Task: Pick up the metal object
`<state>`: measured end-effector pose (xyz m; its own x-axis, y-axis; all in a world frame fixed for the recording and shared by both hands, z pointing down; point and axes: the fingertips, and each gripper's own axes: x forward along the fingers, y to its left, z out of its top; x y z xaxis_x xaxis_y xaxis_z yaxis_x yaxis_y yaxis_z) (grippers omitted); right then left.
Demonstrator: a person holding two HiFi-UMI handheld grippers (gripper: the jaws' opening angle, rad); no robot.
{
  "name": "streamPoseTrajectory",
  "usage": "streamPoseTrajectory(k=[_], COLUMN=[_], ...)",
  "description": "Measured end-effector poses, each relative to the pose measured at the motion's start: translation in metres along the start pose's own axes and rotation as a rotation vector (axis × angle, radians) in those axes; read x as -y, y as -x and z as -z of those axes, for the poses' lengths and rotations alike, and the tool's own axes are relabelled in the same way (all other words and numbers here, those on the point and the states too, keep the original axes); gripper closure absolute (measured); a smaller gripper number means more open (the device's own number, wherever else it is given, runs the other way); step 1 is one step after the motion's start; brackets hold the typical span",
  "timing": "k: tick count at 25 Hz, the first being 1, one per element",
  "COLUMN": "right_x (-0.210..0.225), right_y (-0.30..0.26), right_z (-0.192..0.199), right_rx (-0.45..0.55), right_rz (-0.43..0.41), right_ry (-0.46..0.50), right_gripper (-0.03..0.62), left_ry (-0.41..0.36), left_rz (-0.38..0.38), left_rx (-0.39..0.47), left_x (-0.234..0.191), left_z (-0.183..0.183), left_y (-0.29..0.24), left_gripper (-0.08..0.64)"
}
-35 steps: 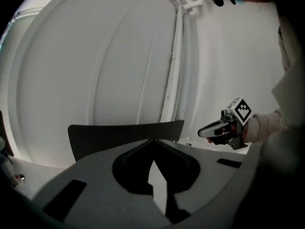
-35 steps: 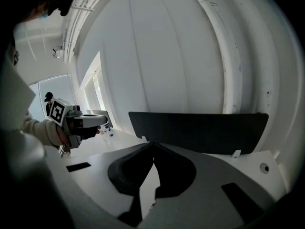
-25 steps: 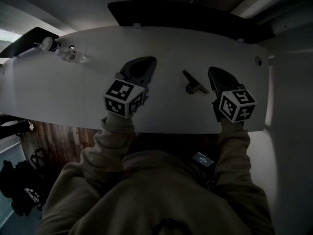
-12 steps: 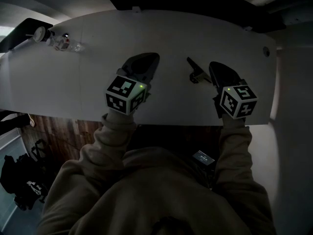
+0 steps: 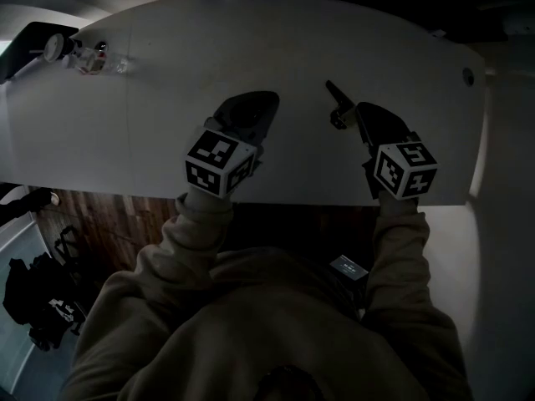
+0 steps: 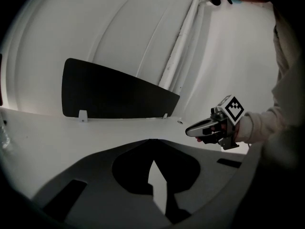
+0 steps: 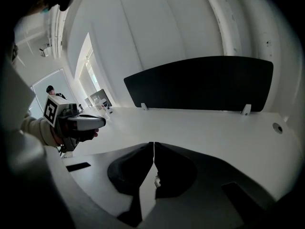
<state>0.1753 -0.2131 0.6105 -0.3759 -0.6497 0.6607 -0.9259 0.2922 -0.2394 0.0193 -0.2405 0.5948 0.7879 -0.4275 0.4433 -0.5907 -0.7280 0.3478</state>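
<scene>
A: Where's the metal object?
B: Dark, angled, lying on smooth white table, just left of right claw. Both claws pinched closed, empty. Left claw further left; small clutter far left.

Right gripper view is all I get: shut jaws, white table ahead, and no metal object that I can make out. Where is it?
Observer: The head view shows the metal object lying on the table just left of the right gripper, beside its tip and not between the jaws.
Operator: Which way does it lie?
Observer: Its long thin end points toward the table's far edge and slightly left. The bulkier end is the one nearest your gripper.
Operator: Is the left gripper ready to help?
Observer: The left gripper, in its own view, has its jaws closed at the tips with nothing between them.
</scene>
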Motion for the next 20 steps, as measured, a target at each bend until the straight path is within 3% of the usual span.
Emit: streamPoseTrajectory(k=[16,20], right_x=[0.003,0.007], right_y=[-0.028,-0.034], right_z=[0.064,0.073], right_rx=[-0.107,-0.125], right_rz=[0.015,0.028], right_ry=[0.021,0.053], right_gripper=[0.567,0.433], left_ry=[0.085,0.092], left_rz=[0.029,0.021], left_rx=[-0.085,-0.095], left_x=[0.002,-0.002], left_z=[0.069,0.078], left_y=[-0.011,-0.012], left_gripper=[0.557,0.557])
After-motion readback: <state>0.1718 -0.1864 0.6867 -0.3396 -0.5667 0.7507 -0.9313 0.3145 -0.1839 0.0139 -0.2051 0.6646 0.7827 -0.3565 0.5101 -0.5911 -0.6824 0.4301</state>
